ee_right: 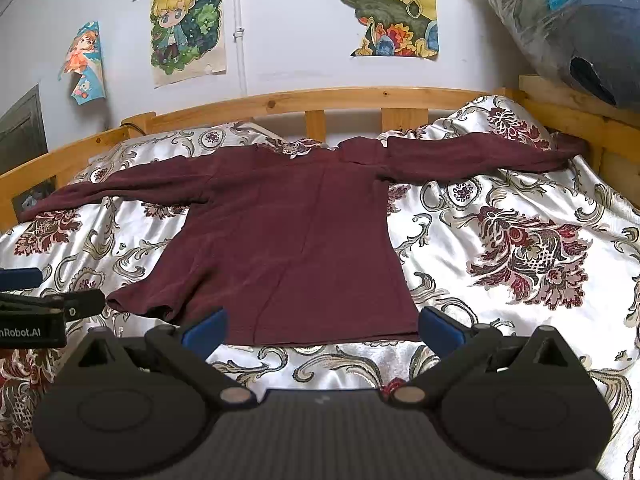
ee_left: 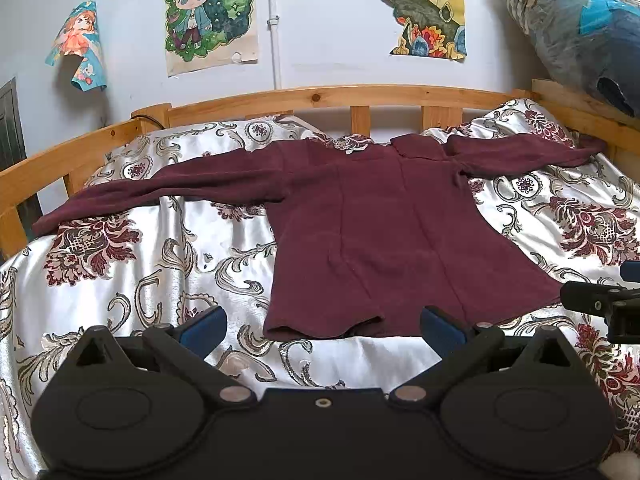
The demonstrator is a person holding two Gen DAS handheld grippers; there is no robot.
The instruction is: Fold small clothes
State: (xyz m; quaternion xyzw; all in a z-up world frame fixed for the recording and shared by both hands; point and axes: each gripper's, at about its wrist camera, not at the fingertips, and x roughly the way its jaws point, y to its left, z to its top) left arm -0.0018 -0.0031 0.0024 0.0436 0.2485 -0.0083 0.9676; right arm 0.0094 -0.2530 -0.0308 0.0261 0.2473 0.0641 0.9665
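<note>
White wall with cartoon posters (ee_left: 211, 12) behind a wooden bed frame (ee_left: 320, 98); floral satin bedspread (ee_left: 132, 264) covers the bed. Maroon long-sleeved top (ee_left: 372, 240) lies flat at centre, sleeves toward 9 and 3 o'clock, hem at 6. Left gripper (ee_left: 322, 326) and right gripper (ee_right: 322, 326) spread wide, empty, near the hem.

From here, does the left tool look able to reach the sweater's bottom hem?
Probably yes. The left tool is open, and the maroon sweater lies flat with its hem just ahead, nothing lying between them.
</note>
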